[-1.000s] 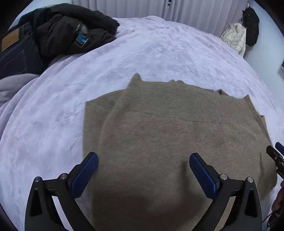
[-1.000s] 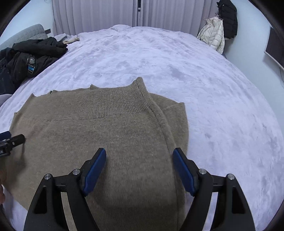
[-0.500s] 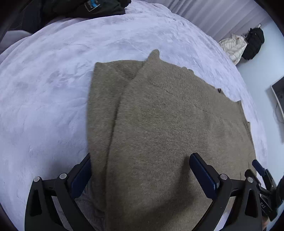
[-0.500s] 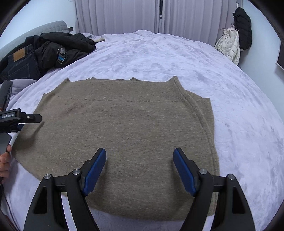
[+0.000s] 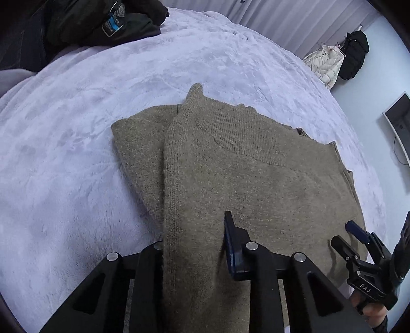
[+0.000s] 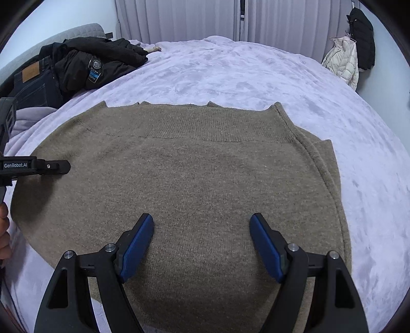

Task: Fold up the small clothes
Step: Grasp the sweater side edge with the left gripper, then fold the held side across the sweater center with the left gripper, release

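Left claw (image 5: 197,246) closing on the brown sweater's (image 6: 205,179) edge; right claw (image 6: 202,246) spread wide above it

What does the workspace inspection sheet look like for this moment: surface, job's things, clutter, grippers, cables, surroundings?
Surface: bed with a lilac plush blanket.
Job's things: one olive-brown knitted sweater lying flat, ribbed band at the far edge, one side already folded in.
Clutter: black jacket and dark jeans piled on the far left of the bed.
Grippers: left gripper closing, a raised fold of the sweater between its jaws; right gripper open over the sweater, holding nothing.
Cables: a thin cord hangs below the wall screen.
Surroundings: closed curtains; white puffer coat and black garment hanging at right.
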